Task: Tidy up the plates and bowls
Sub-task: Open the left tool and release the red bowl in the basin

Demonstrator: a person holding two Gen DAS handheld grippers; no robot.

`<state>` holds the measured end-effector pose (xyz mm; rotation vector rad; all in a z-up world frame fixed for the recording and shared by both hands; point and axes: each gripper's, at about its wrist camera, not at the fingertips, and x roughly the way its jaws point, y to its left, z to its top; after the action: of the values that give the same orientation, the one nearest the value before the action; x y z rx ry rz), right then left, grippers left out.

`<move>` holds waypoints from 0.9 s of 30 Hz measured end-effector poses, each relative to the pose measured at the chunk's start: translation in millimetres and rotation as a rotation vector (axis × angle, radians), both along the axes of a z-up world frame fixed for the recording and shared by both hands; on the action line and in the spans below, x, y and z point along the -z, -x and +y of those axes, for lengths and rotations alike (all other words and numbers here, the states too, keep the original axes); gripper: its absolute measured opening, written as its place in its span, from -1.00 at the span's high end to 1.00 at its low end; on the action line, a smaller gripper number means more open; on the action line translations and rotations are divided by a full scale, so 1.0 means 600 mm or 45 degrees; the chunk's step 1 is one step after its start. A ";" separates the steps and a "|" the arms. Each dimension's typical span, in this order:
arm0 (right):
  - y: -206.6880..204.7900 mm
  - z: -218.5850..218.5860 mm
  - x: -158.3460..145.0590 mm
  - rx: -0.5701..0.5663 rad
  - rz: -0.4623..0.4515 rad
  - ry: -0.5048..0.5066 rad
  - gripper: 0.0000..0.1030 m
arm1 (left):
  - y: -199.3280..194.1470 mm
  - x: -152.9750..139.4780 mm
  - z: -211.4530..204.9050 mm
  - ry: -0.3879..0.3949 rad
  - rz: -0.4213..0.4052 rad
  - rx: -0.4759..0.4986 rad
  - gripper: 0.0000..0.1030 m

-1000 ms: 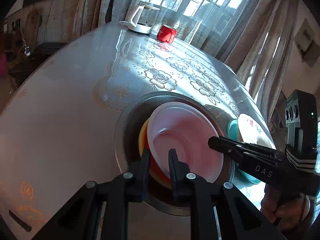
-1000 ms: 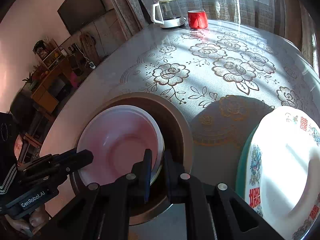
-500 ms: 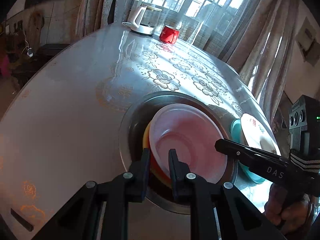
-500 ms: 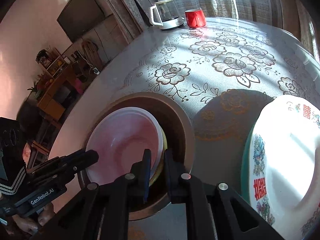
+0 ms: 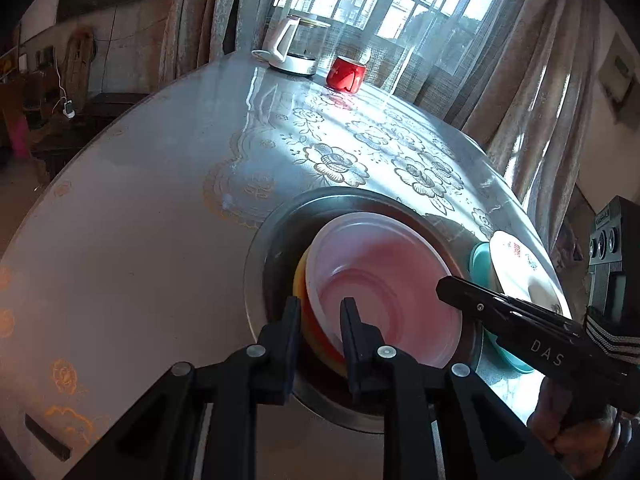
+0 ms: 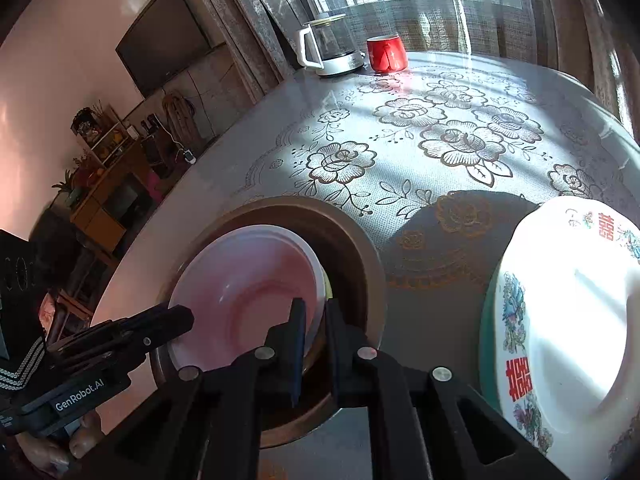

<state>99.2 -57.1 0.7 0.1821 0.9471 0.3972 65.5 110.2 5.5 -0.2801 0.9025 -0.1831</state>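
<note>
A white-pink plastic plate (image 5: 384, 276) tops a small stack with yellow and red rims (image 5: 308, 320) inside a round metal basin (image 5: 260, 272). My left gripper (image 5: 318, 312) is shut on the stack's near rim. My right gripper (image 6: 314, 314) is shut on the opposite rim of the same plate (image 6: 248, 284); it shows in the left wrist view (image 5: 444, 284). The left gripper shows in the right wrist view (image 6: 188, 316). A white patterned plate (image 6: 572, 320) lies on a teal plate (image 6: 486, 344) at the right.
The round table (image 6: 440, 148) has a flowered lace cloth. A glass kettle (image 6: 332, 48) and a red mug (image 6: 386, 54) stand at its far edge by the curtained window. A TV and shelves are off to the left.
Both grippers and the plate stack have shifted slightly toward the right in the left wrist view. The grips are unchanged.
</note>
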 end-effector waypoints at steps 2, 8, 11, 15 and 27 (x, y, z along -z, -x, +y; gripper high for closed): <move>0.001 0.001 0.000 -0.002 -0.005 0.009 0.82 | 0.000 0.001 -0.001 -0.017 -0.004 -0.004 0.59; 0.002 -0.010 0.001 0.013 0.021 -0.048 0.75 | -0.003 0.001 -0.003 -0.030 -0.001 -0.017 0.59; 0.005 -0.019 -0.003 0.026 0.031 -0.084 0.61 | -0.002 0.001 -0.002 -0.023 0.002 -0.020 0.59; 0.012 -0.028 -0.008 0.035 0.019 -0.109 0.60 | 0.010 -0.007 0.002 -0.024 -0.036 -0.031 0.55; 0.019 -0.019 -0.003 0.013 -0.011 -0.073 0.69 | 0.026 -0.004 -0.013 -0.097 -0.098 0.037 0.57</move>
<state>87.6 -68.7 2.5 0.2372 0.9269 0.4159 50.2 102.2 8.0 -0.1882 0.8355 -0.1849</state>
